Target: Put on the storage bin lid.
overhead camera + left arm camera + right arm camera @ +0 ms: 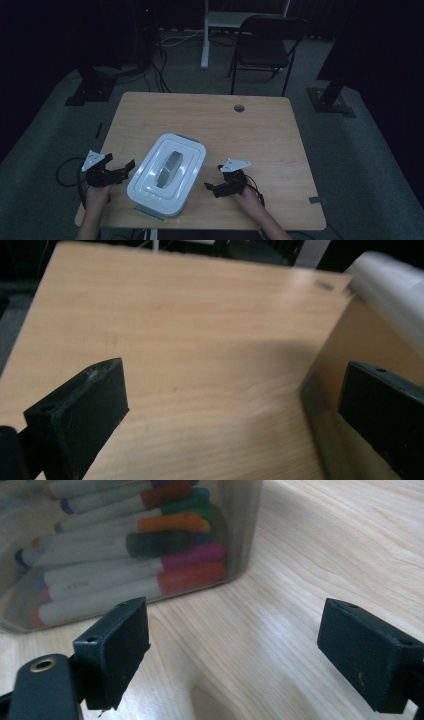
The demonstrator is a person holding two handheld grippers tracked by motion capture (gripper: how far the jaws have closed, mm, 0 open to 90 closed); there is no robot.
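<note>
High view has you flanking the lidded marker box (167,174) on the bench (250,135), left tongs (131,165) and right tongs (209,186) both spread wide and empty, ready to steady it.

A light wooden bench (260,135) stands on grey carpet; a lidded plastic box (167,172) of markers lies near its front edge.
</note>
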